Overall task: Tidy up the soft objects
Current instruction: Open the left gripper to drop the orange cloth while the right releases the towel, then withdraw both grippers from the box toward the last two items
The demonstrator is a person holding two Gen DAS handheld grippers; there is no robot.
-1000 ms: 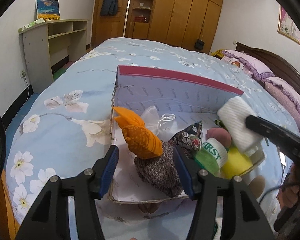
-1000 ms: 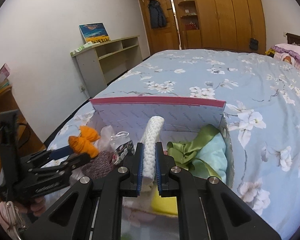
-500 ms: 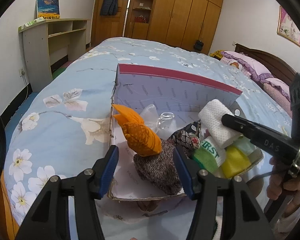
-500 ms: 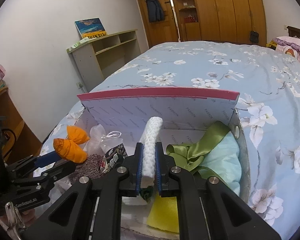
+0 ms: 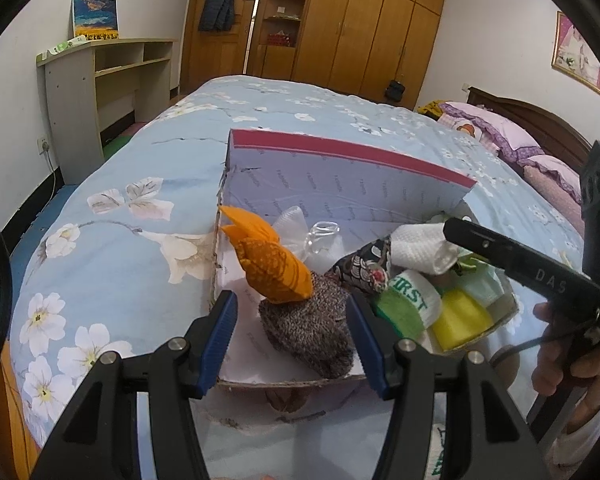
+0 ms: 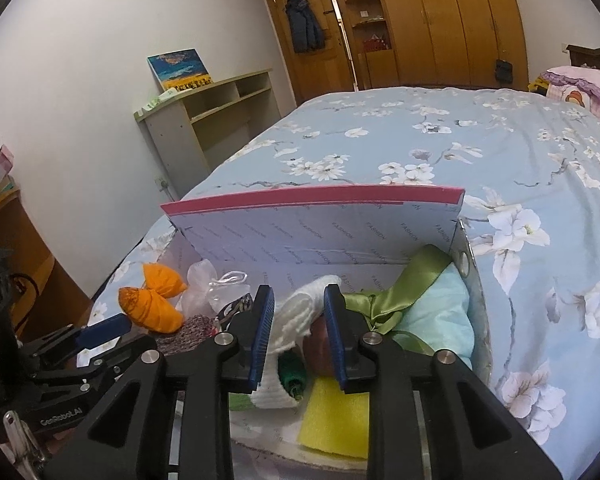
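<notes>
- Bedroom: a bed [image 5: 148, 184] under a floral blue cover carries an open cardboard box [image 5: 340, 184], its pink-edged lid upright; wooden wardrobes [image 6: 440, 20] line the far wall.
- Change from half a second ago: the right claw [image 6: 298, 336], then clenched on the white knitted cloth [image 6: 300, 312], now has its jaws spread; the cloth lies loose between them, on the box's contents.
- Left claw [image 5: 292, 336]: released as before, jaws either side of the grey knitted item [image 5: 308, 332] beneath the orange pouch [image 5: 272, 264].
- The right claw reaches across the box from the right; a yellow sponge [image 6: 336, 416] lies below it.
</notes>
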